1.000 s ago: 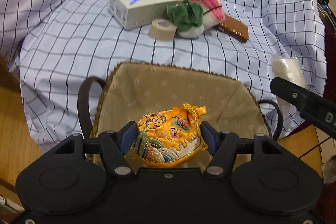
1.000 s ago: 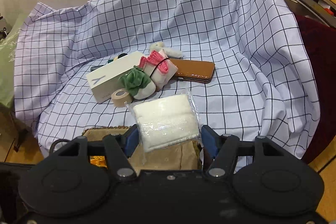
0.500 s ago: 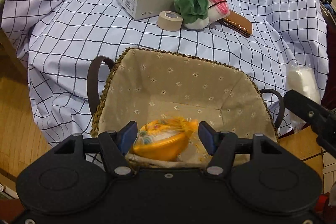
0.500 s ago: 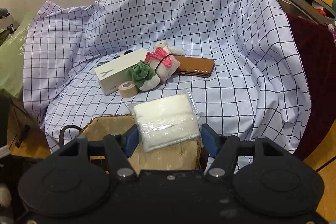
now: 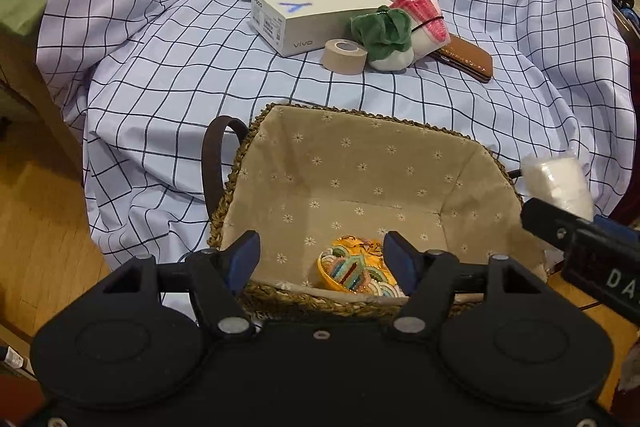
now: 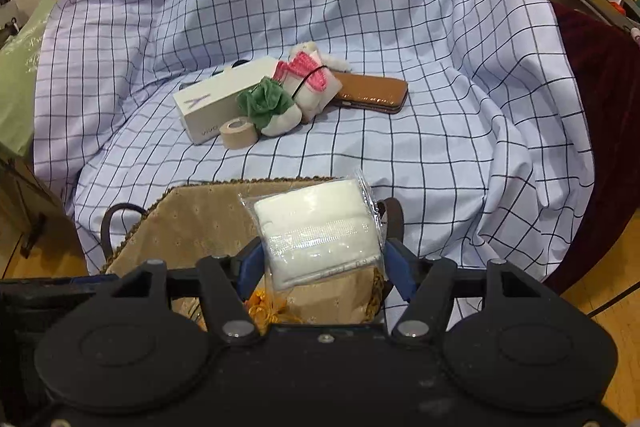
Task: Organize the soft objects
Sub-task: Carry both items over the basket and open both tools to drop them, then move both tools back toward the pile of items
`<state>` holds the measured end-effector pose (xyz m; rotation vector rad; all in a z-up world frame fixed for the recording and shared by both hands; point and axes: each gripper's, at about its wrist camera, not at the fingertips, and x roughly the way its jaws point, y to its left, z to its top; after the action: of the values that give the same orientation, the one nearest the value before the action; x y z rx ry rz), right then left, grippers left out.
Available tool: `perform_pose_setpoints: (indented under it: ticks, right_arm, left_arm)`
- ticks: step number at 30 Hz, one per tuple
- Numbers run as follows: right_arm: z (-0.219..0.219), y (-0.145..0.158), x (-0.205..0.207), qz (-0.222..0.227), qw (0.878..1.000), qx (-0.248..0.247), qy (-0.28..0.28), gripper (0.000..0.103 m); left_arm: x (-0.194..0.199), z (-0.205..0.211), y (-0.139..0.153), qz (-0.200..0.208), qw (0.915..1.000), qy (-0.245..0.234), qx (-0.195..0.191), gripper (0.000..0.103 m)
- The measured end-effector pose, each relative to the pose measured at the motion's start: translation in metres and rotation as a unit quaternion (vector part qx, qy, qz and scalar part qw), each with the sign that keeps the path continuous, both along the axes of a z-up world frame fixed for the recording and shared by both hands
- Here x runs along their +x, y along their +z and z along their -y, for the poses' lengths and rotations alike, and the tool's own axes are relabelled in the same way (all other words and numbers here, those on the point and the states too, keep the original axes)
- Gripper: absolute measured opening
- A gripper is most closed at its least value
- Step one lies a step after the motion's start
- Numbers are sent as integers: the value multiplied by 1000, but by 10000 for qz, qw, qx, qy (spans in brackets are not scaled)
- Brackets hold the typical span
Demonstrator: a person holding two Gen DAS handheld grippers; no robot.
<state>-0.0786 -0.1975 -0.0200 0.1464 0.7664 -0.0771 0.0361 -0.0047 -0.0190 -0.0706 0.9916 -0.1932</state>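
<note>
Basket point(image 5: 360, 163): one yellow pouch point(image 5: 356, 269); right gripper point(image 6: 320, 263) grips one white packet point(image 6: 316, 231)

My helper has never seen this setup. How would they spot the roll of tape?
On the checked cloth, beyond the lined basket, a small cluster surrounds a white phone box. The roll of tape lies at its near edge, between box and green plush: the only tan ring.

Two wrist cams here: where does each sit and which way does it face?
Left wrist: on the left claw, jaws opening, tilted down into the basket holding the yellow pouch; right claw at frame edge.
Right wrist: on the right claw, clamping the white packet above the basket.
Shared: basket, white box, tape roll.
</note>
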Motion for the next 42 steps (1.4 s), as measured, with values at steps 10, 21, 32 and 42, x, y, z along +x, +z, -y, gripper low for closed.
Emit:
perform_pose_setpoints:
  ticks: [10, 21, 32, 42]
  right_arm:
    - [1, -3, 2, -81, 10000, 37, 1, 69]
    - [3, -6, 3, -144, 9999, 75, -47, 71]
    - [4, -10, 4, -230, 9996, 94, -103, 72]
    - [6, -13, 5, -279, 9995, 112, -136, 76]
  left_arm:
    - [1, 0, -1, -42, 10000, -17, 10, 66]
    - [1, 1, -2, -43, 10000, -55, 31, 69]
    - [0, 1, -2, -24, 10000, -46, 31, 69]
    - [0, 3, -2, 10, 9999, -64, 80, 71]
